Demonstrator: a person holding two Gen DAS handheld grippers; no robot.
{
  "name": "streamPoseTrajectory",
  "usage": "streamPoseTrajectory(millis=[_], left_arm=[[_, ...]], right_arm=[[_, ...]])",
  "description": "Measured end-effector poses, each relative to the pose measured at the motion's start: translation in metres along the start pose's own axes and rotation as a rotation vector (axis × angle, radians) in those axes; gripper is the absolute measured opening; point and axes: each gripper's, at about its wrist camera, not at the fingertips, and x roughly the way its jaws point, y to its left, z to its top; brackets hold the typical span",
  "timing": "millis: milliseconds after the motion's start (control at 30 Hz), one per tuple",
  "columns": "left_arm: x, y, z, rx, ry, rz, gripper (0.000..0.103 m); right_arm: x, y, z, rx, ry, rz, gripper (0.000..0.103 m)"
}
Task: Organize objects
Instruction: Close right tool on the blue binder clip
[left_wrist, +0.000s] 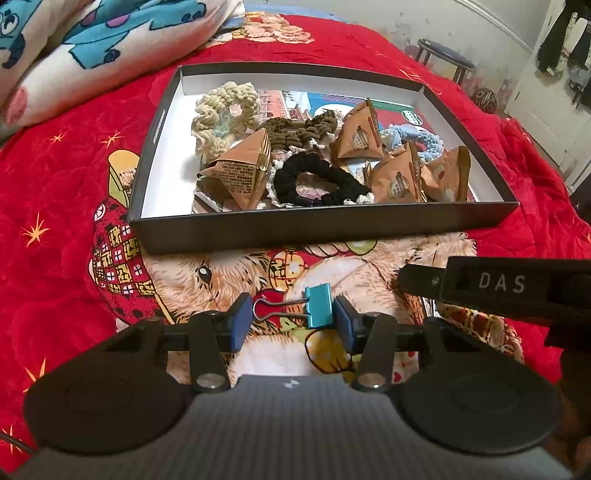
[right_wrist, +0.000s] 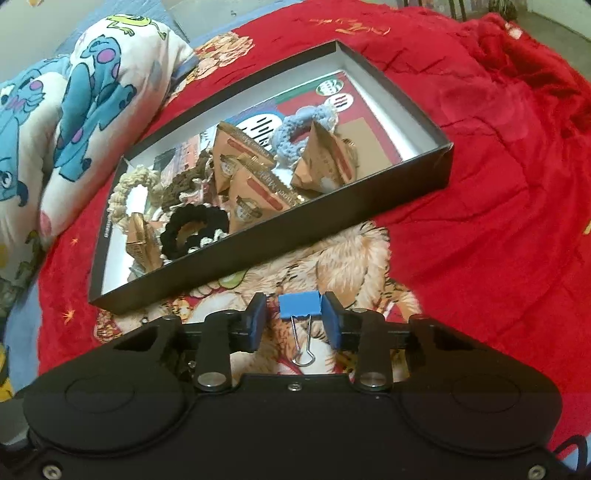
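Your left claw (left_wrist: 291, 319) pinches a teal clip (left_wrist: 319, 306) end to end, its long axis running across the jaws, wire handles toward the left pad. Your right claw (right_wrist: 293, 319) brackets a blue clip (right_wrist: 299, 302); the right pad touches it, the left stands just clear. The box (left_wrist: 314, 229) lies straight ahead, just beyond both.

The box (left_wrist: 325, 229) is matt dark card, white inside. In it lie knitted yarn hair ties (left_wrist: 317, 181) and creased brown paper packets (left_wrist: 240, 173). Just before the box, the clip (left_wrist: 317, 306) is painted metal with shiny wire handles, on a plush red blanket (left_wrist: 74, 177).
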Motion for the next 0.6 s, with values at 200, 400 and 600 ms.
streamPoseTrajectory(millis=[200,400,600], left_arm=[[-0.001,0.002,0.001,-0.007,0.001,-0.002,0.052],[-0.002,0.003,0.002,-0.017,0.000,-0.001,0.052],[-0.009,0.005,0.004,-0.024,-0.014,-0.005,0.052]], right_arm=[[0.002,-0.005,0.001,0.032,0.005,0.015,0.025],[0.001,-0.010,0.003,0.072,0.007,0.070,0.024],[-0.005,-0.008,0.003,0.073,-0.007,0.109,0.024]])
